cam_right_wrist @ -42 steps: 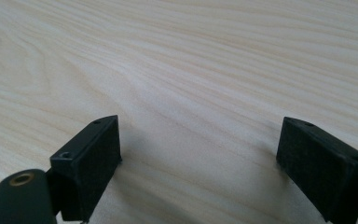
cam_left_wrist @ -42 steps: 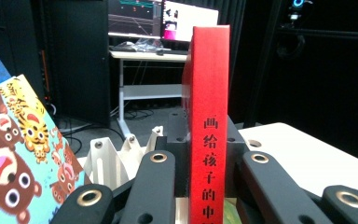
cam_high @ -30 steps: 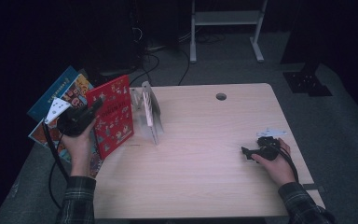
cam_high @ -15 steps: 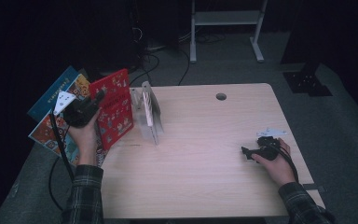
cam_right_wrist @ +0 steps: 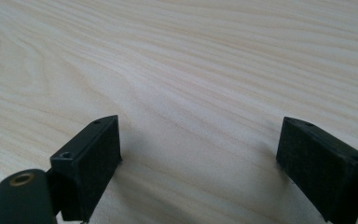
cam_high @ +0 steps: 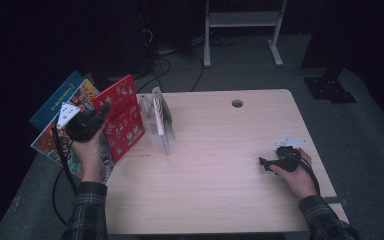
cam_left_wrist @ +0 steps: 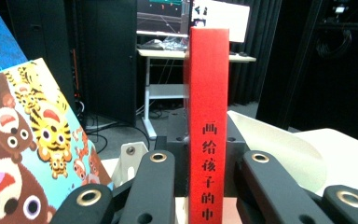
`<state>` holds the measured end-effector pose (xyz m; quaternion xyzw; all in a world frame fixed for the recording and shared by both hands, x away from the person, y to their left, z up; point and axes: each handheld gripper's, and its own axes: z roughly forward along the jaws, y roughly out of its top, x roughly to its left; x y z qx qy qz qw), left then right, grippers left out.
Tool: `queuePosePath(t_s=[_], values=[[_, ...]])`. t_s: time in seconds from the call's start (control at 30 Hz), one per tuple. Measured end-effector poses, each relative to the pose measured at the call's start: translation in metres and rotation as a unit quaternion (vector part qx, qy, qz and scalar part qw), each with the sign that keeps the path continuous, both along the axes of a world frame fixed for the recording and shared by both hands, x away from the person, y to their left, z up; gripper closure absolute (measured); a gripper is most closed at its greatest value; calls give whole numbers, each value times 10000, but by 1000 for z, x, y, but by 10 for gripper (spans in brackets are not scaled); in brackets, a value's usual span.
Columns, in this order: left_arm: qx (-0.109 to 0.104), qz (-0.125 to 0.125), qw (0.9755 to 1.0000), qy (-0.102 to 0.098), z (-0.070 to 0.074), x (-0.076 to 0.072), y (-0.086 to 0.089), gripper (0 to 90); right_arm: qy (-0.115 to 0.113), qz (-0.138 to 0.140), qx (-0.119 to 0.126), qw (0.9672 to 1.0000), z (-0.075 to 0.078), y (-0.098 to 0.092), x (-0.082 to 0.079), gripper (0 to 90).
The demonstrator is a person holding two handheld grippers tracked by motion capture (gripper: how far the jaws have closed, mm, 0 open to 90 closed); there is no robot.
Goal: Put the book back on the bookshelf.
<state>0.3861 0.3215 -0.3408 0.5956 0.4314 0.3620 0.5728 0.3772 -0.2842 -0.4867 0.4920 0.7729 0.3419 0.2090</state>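
Left gripper (cam_high: 101,110): I clamp the red book (cam_left_wrist: 208,116); my gripper view shows its spine.
Right gripper (cam_high: 264,163): jaws apart, resting on bare table (cam_high: 220,195).
Edge: book overhangs the left side.

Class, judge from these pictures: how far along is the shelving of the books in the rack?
Done: nothing stands in the rack yet. In hand: the left gripper clamps the red book by its spine, beside the rack. Left: slotting it in, then the tiger book and blue book. The right gripper rests open on the table.
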Motion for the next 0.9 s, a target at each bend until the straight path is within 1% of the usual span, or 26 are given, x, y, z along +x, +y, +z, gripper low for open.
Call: queuePosePath(t_s=[0.17,0.27,0.33,0.53,0.67,0.73,0.77,0.83,0.9], values=[[105,1,9998,144,-5,-1,-3,793,0,1,-1,10000,0,0,0,125],[37,46,9998,180,-8,-3,-1,792,1,0,-1,10000,0,0,0,125],[69,60,9997,232,-8,-5,0,791,1,0,0,10000,0,0,0,125],[79,155,9993,329,-11,-10,2,783,1,0,1,10000,0,0,0,125],[209,179,9987,425,-13,-14,2,774,1,0,0,10000,0,0,0,125],[227,205,9985,462,-12,-15,3,751,2,0,0,10000,0,0,0,125],[200,224,9985,464,-12,-16,5,745,0,0,0,10000,0,0,0,125],[190,225,9984,483,-11,-17,7,702,1,-1,1,10000,0,0,0,125],[227,233,9983,488,-9,-19,7,652,1,0,1,10000,0,0,0,125]])
